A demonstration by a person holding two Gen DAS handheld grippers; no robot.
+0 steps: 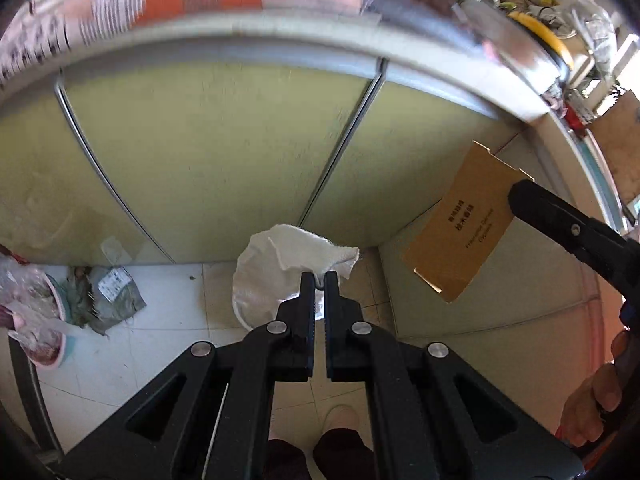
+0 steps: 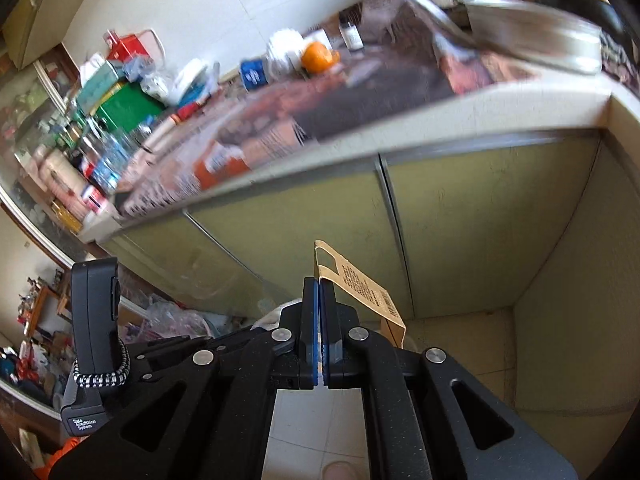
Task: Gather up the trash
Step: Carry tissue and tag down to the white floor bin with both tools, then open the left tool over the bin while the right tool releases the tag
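Observation:
In the left wrist view my left gripper [image 1: 319, 277] is shut on a crumpled white paper towel [image 1: 288, 258], pinched by one corner at the fingertips; it hangs above the tiled floor in front of the cabinet. To its right, my right gripper [image 1: 520, 197] holds a flat brown cardboard box [image 1: 460, 236] with dark print. In the right wrist view the right gripper [image 2: 319, 281] is shut on that cardboard box [image 2: 366, 294], which sticks out up and to the right of the blue pads. The left gripper's body [image 2: 96, 320] shows at the left.
Pale green cabinet doors [image 1: 224, 152] stand under a cluttered counter [image 2: 360, 92] with an orange [image 2: 318, 56], bottles and boxes. Plastic bags and wrappers [image 1: 60, 300] lie on the white tile floor [image 1: 140, 360] at left. A person's slippered foot [image 1: 340, 416] is below; a hand [image 1: 596, 400] is at right.

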